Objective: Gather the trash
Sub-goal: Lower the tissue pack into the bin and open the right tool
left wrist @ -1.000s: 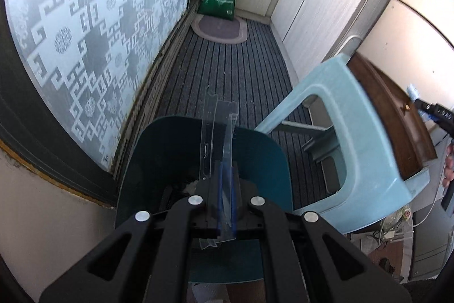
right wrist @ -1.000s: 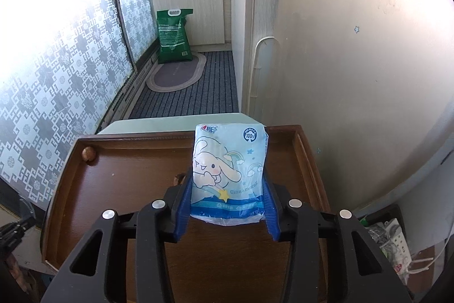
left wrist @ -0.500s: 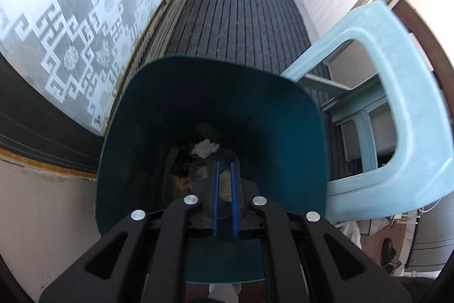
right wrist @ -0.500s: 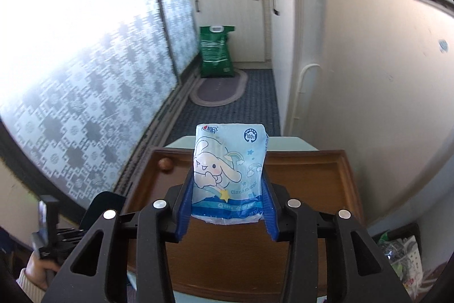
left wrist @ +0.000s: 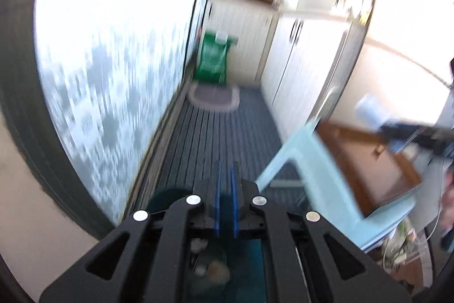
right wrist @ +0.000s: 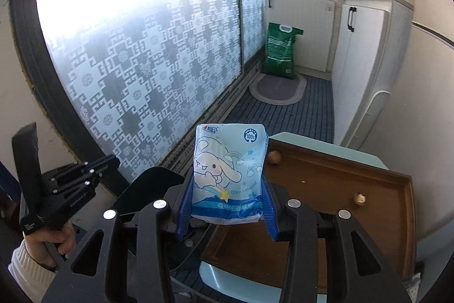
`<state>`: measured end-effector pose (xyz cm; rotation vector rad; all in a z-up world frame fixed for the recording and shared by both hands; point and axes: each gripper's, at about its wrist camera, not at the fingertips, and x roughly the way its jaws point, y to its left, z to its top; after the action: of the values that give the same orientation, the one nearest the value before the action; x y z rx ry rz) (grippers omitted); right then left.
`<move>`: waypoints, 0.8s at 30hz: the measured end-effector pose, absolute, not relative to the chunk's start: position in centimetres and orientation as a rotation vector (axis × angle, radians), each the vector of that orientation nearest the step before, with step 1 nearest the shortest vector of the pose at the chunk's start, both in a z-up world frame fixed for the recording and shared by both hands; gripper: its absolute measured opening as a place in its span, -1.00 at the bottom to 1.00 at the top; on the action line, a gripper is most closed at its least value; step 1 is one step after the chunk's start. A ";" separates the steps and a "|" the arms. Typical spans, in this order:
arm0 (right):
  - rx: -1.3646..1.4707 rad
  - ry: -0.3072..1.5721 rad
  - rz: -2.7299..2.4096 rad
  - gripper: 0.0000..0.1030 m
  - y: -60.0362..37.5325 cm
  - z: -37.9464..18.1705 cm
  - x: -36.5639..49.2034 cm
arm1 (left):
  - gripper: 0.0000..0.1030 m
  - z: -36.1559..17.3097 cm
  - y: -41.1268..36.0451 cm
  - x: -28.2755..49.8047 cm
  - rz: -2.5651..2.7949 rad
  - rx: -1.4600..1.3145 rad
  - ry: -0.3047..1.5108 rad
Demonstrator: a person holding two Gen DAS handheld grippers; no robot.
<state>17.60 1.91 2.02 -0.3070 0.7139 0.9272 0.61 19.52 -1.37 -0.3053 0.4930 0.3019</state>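
Right tool [right wrist: 228, 200] grips the tissue pack [right wrist: 228, 175] upright; the bin [right wrist: 147, 189] sits down-left, beside the closed, empty left tool [left wrist: 225, 200]

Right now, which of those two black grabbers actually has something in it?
The right gripper: its blue fingers clamp a pale blue cartoon tissue pack. The left gripper, shut above the teal bin, holds nothing.

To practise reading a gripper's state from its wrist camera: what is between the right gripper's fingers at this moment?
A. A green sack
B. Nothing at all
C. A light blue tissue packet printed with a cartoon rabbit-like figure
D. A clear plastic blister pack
C: in the right wrist view the right gripper has its blue fingers pressed on both sides of the tissue packet, held up above the wooden tray.
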 end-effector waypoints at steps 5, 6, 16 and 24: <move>-0.360 0.727 0.987 -0.18 4.5 0.8 15.8 | -0.81 1.2 18.1 -1.9 0.293 -0.239 0.314; -0.368 0.737 1.000 -0.18 5.2 0.4 15.4 | -0.81 1.4 18.0 -2.3 0.300 -0.231 0.295; -0.461 0.831 1.099 -0.17 10.7 -4.1 12.4 | -0.62 4.1 19.4 -6.0 0.309 -0.323 0.082; -0.586 0.965 1.114 -0.17 14.4 -10.3 10.8 | -0.50 4.1 19.2 -6.6 0.300 -0.312 0.060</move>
<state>10.84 14.43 -10.28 -0.5864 0.9653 1.1145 -6.59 19.20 4.08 -0.3118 0.0596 0.2997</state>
